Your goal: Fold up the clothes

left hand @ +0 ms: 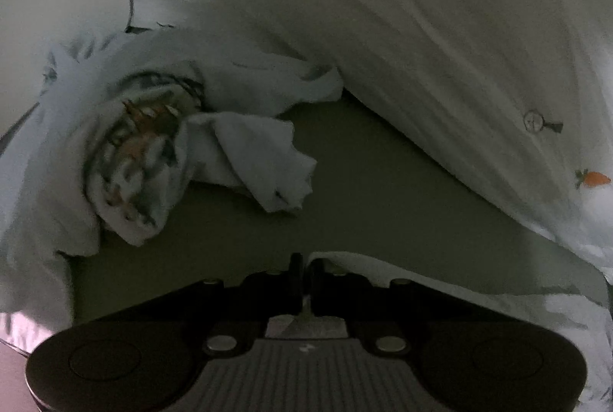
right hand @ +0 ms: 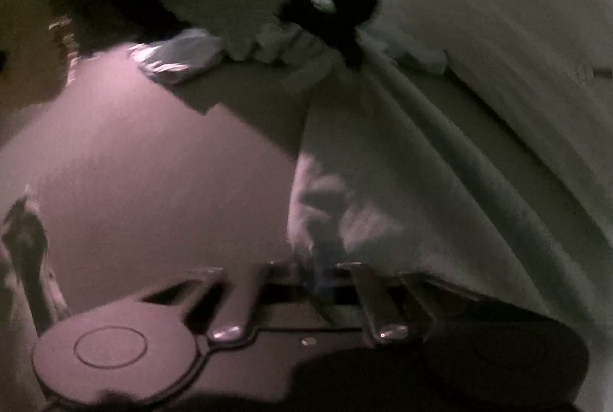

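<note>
Across the dim counter (left hand: 383, 190) a pale, soft button-up shirt (left hand: 440, 59) drapes from 12 to 4 o'clock, ridged with folds. At 9 o'clock lies a crumpled fleecy cloth (left hand: 237, 144). Both the left gripper (left hand: 305, 272) and right gripper (right hand: 322, 272) have jaws clamped on the shirt's thin hem.

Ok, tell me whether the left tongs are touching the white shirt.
Touching. In the left wrist view the left tongs are shut, and an edge of the white shirt runs into them from the right, pinched between the fingertips with no gap showing.
</note>
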